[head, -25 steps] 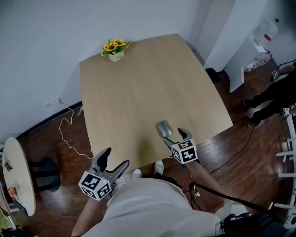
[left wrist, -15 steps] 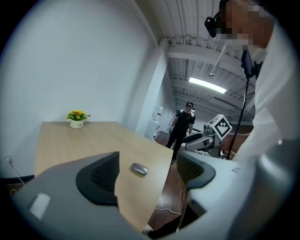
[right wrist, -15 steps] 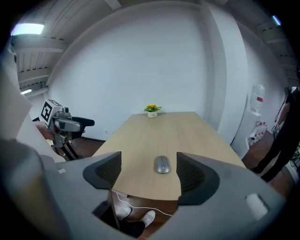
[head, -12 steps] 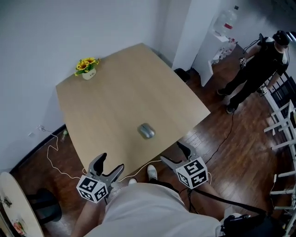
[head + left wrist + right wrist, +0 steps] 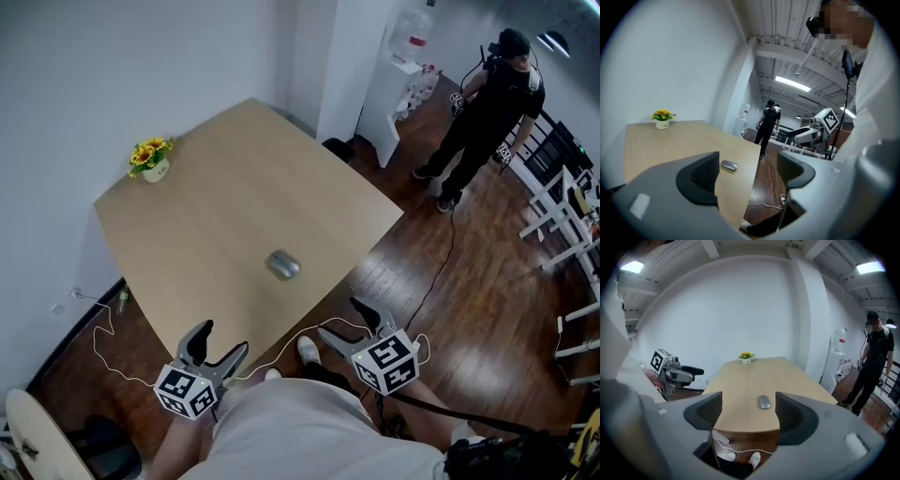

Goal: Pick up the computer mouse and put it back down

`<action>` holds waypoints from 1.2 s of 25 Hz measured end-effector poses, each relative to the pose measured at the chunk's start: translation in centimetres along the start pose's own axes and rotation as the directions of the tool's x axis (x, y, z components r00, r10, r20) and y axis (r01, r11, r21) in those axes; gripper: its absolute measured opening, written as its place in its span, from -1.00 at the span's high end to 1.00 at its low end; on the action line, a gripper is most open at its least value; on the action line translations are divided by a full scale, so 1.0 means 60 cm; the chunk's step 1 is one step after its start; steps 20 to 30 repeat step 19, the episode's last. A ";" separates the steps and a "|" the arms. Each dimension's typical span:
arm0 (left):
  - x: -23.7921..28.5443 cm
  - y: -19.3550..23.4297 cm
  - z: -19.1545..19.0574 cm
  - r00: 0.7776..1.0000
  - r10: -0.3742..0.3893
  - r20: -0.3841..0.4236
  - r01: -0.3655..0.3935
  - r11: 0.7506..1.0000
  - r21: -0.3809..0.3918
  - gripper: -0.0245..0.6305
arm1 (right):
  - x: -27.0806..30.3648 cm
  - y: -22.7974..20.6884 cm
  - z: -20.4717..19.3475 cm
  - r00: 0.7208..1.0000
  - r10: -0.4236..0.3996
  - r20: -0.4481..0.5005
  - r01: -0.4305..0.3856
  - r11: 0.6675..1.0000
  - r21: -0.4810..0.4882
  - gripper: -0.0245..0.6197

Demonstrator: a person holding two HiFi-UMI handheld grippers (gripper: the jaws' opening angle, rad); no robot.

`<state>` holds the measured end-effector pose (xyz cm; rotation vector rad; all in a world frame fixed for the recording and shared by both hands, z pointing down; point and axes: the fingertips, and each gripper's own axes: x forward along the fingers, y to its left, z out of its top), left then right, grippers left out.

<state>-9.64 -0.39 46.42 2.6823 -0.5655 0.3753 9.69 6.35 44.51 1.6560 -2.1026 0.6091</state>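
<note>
No legible text or numbers, dark mark on the white flower pot too small to read

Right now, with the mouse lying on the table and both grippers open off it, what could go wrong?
The mouse lies fairly near the front edge of the table; a careless reach with the right gripper might knock it off. A white cable trails on the floor by the person's shoes and could trip them.
</note>
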 end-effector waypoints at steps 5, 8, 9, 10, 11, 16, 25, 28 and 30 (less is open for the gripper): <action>-0.016 -0.001 -0.005 1.000 -0.013 -0.011 0.013 1.000 0.013 -0.17 | -0.014 0.015 -0.007 1.000 -0.022 0.003 0.022 1.000 0.016 -0.18; -0.024 0.005 0.002 1.000 -0.017 -0.003 0.017 1.000 0.013 -0.17 | -0.018 0.020 -0.003 0.999 -0.035 0.004 0.035 0.999 0.017 -0.18; -0.029 0.006 0.003 1.000 -0.018 -0.003 0.018 1.000 0.015 -0.17 | -0.019 0.024 -0.003 0.999 -0.037 0.003 0.037 0.999 0.015 -0.18; -0.035 0.008 0.003 1.000 -0.017 -0.002 0.017 1.000 0.018 -0.17 | -0.021 0.028 -0.003 0.999 -0.038 0.002 0.038 0.999 0.012 -0.17; -0.039 0.010 0.004 1.000 -0.015 0.000 0.015 1.000 0.021 -0.17 | -0.023 0.031 -0.004 0.999 -0.040 0.001 0.040 0.999 0.010 -0.17; -0.063 0.021 -0.004 1.000 -0.008 0.009 0.008 1.000 0.009 -0.17 | -0.024 0.052 -0.011 0.999 -0.048 -0.011 0.048 0.999 0.014 -0.16; -0.074 0.027 -0.006 1.000 -0.009 0.018 0.009 1.000 0.007 -0.17 | -0.024 0.065 -0.007 0.999 -0.053 -0.009 0.053 0.999 0.007 -0.16; -0.074 0.027 -0.006 1.000 -0.009 0.018 0.009 1.000 0.007 -0.17 | -0.024 0.065 -0.007 0.999 -0.053 -0.009 0.053 0.999 0.007 -0.16; -0.074 0.027 -0.006 1.000 -0.009 0.018 0.009 1.000 0.007 -0.17 | -0.024 0.065 -0.007 0.999 -0.053 -0.009 0.053 0.999 0.007 -0.16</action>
